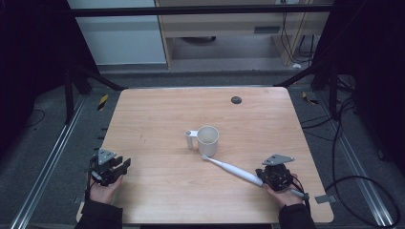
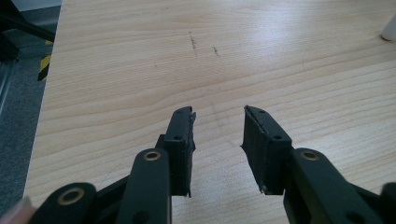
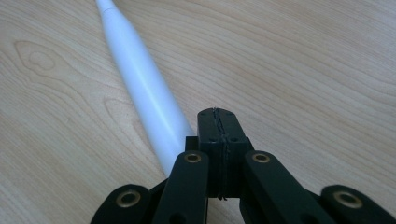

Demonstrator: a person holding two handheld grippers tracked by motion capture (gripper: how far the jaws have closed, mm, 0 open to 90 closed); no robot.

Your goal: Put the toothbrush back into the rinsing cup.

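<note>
- Your right gripper sits near the table's front right corner, jaws pressed flat together with nothing between them.
- The white electric toothbrush lies flat on the table, butt end just beside that gripper, head pointing at the cup near the table's middle.
- In the right gripper view the toothbrush runs alongside the closed jaws, on their left, not inside them.
- To take it cleanly, spread the jaws first, shift over the thick handle, straddle it squarely, then close.
- Your left gripper rests near the front left corner, jaws apart and empty; keep it parked.
</note>
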